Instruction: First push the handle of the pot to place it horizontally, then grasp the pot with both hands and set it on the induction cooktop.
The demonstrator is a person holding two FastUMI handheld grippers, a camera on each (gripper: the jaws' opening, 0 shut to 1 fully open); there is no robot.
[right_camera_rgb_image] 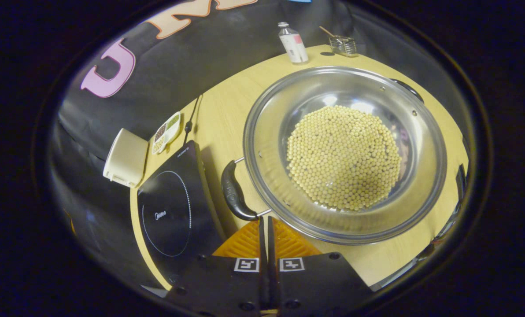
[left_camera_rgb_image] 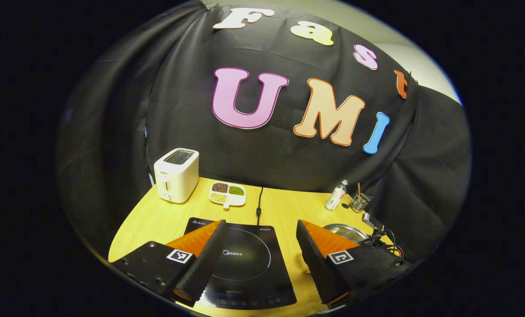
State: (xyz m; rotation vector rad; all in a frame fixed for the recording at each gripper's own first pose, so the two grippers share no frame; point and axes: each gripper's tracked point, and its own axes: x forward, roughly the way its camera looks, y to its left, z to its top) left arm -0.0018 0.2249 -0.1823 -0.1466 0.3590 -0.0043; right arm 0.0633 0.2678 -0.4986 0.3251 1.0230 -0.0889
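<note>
Steel pot (right_camera_rgb_image: 346, 154), loaded with pale beans (right_camera_rgb_image: 342, 157), sits on the counter (right_camera_rgb_image: 227, 110) just beside the induction cooktop (right_camera_rgb_image: 170, 211), not on it. Your right gripper (right_camera_rgb_image: 264, 224) has its fingers together with nothing between them, tips just short of the lower end of the near black handle (right_camera_rgb_image: 235, 191). A second handle (right_camera_rgb_image: 405, 88) shows at the far rim. Your left gripper (left_camera_rgb_image: 260, 240) hangs above the cooktop with its fingers wide apart and empty; in the left gripper view the pot rim appears behind the right-hand finger.

Judged stage: handle push in progress or about to start; the two-handed lift is not yet done.

Hazards from this position:
- Closed fingertips present a narrow contact face. If you push off-centre on the curved handle, expect the tips to slip off and strike the pot wall.
- Pushing hard may slide the whole pot instead of turning it, driving it against the cooktop edge.
- A sudden rotation can shift the beans; a tilt during the later lift could spill them.
- The bottle (right_camera_rgb_image: 293, 44) and the small wire holder (right_camera_rgb_image: 343, 45) stand near the far rim; a pot shoved away from you could knock them.
- Uneven grip heights on the two handles would tip the pot.
</note>
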